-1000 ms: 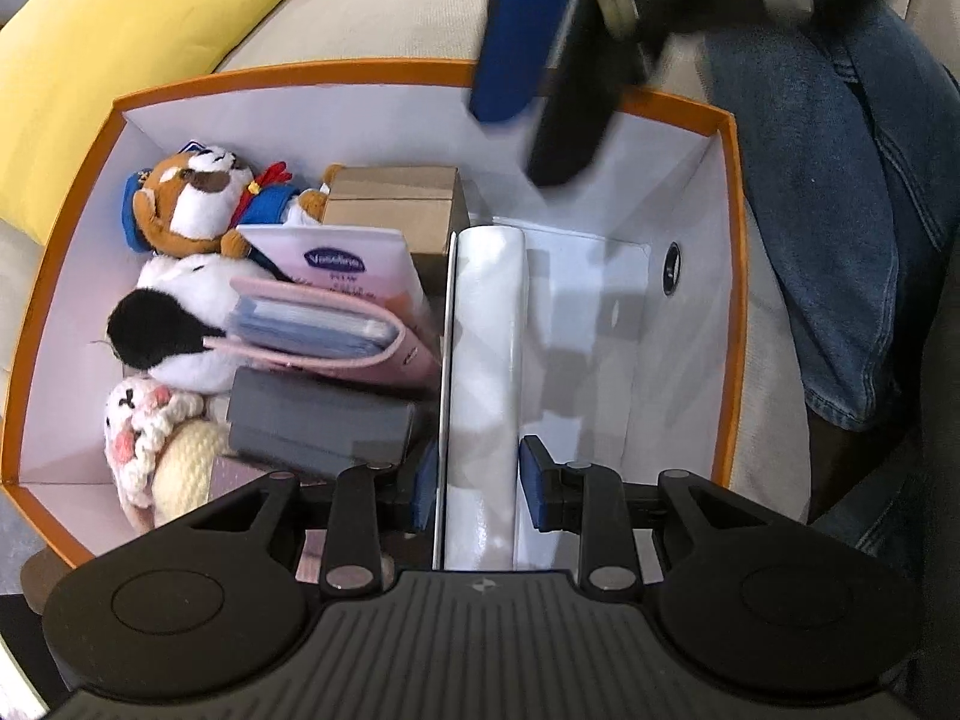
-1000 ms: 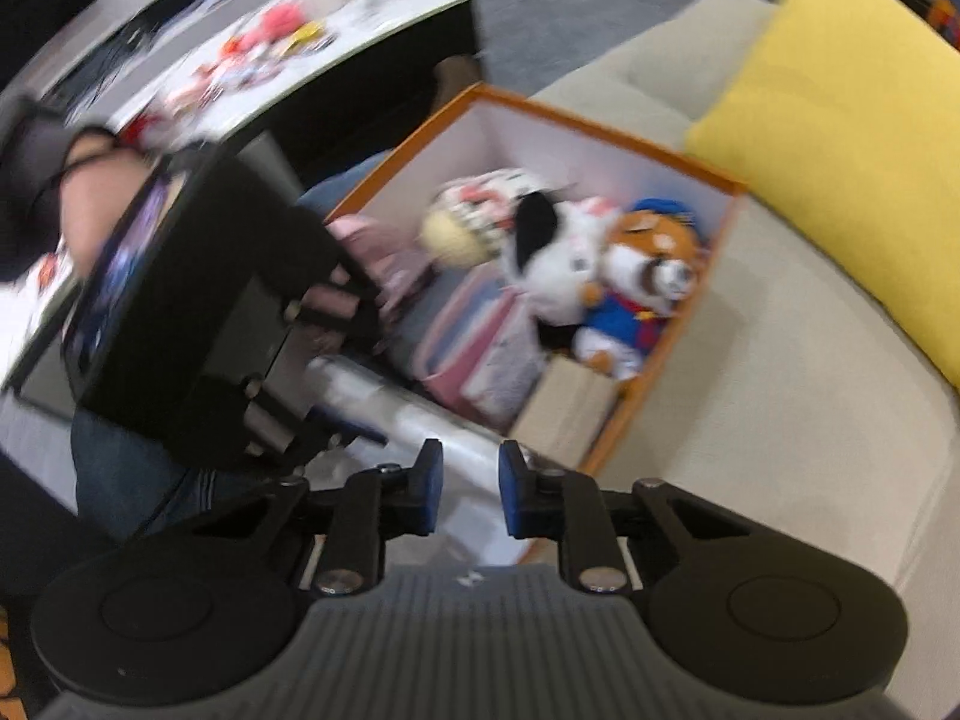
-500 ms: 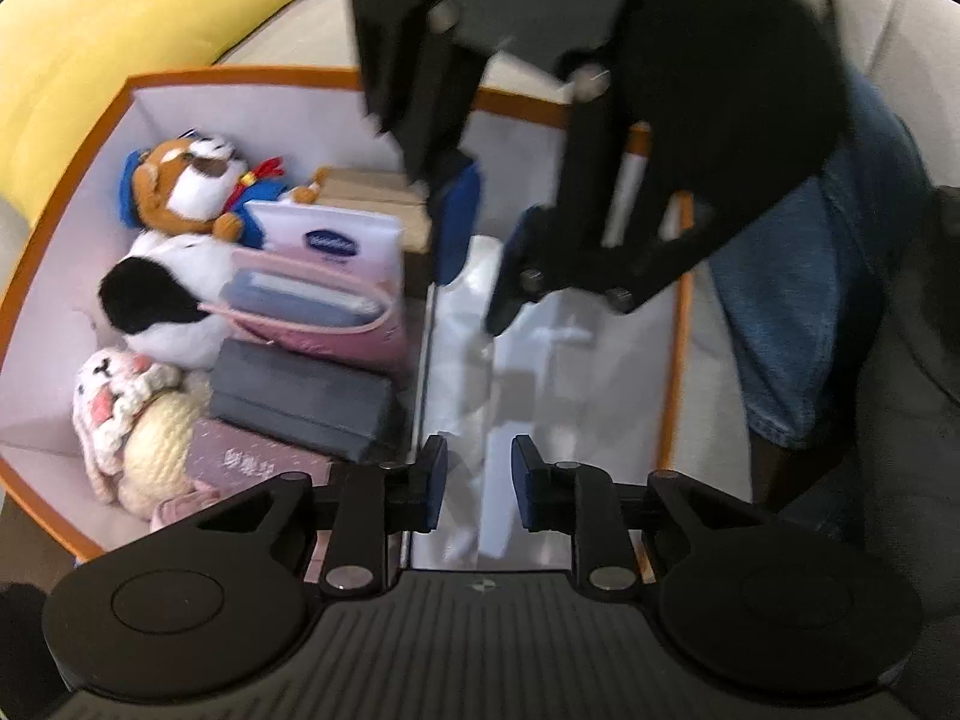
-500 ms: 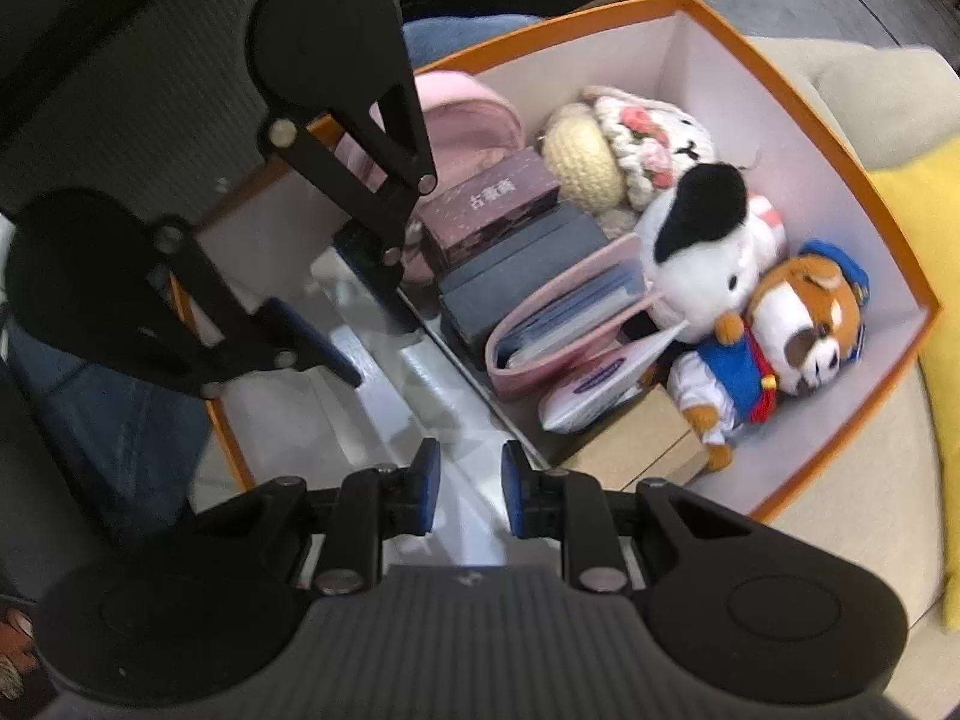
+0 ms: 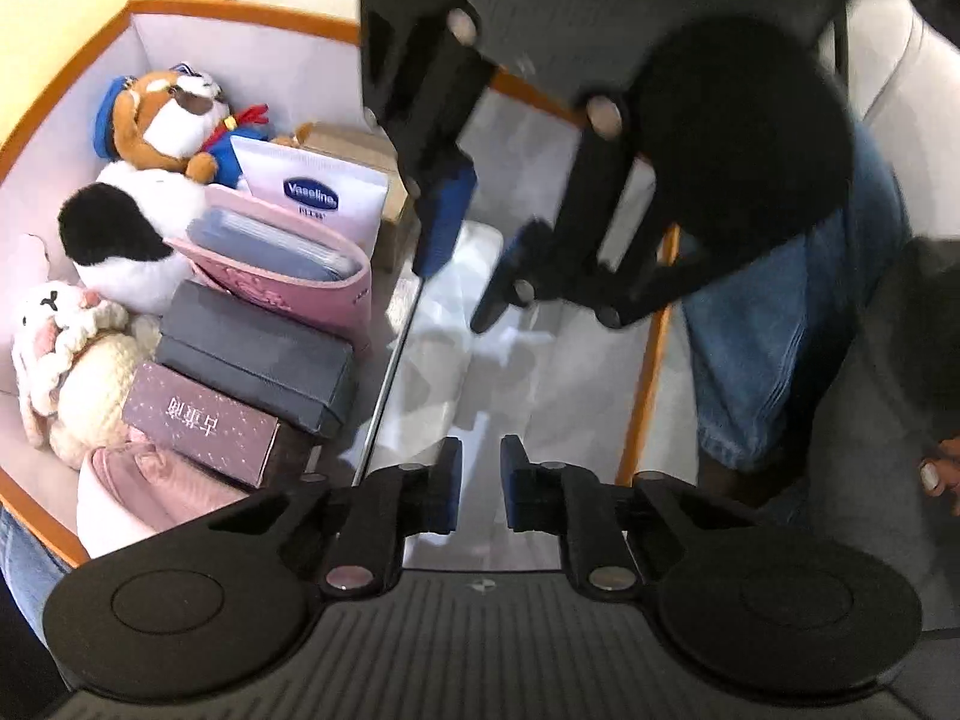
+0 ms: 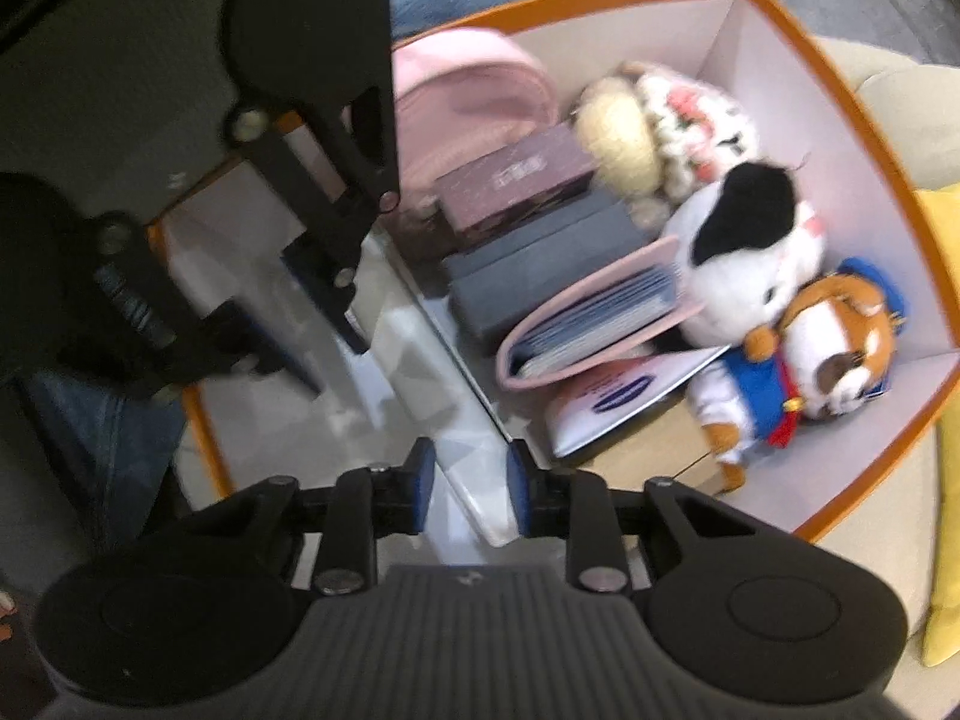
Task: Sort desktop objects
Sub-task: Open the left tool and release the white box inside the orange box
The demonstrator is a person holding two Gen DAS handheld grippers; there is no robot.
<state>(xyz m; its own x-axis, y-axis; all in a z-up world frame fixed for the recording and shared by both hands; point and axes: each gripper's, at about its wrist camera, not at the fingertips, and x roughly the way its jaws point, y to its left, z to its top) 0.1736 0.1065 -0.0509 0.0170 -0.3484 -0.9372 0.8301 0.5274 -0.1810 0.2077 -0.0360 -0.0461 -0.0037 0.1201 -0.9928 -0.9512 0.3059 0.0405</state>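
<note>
Orange-rimmed box [image 5: 648, 360] with white divider [image 5: 432, 324], one half packed with plush toys [image 5: 162, 120], pink pouch [image 5: 288, 264], dark cases [image 5: 252, 354], other half bare, left gripper [image 5: 480, 483] jaws just narrowed on nothing, right gripper [image 6: 468, 489] jaws straddling the divider's top edge, grip unclear.

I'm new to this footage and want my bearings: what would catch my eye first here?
An orange-rimmed box with a clear divider panel down its middle: one side is packed with plush toys, a pink card holder and small boxes, while the other side looks bare. Both grippers reach in over the divider, the left gripper near one end, the right gripper straddling the other.
</note>
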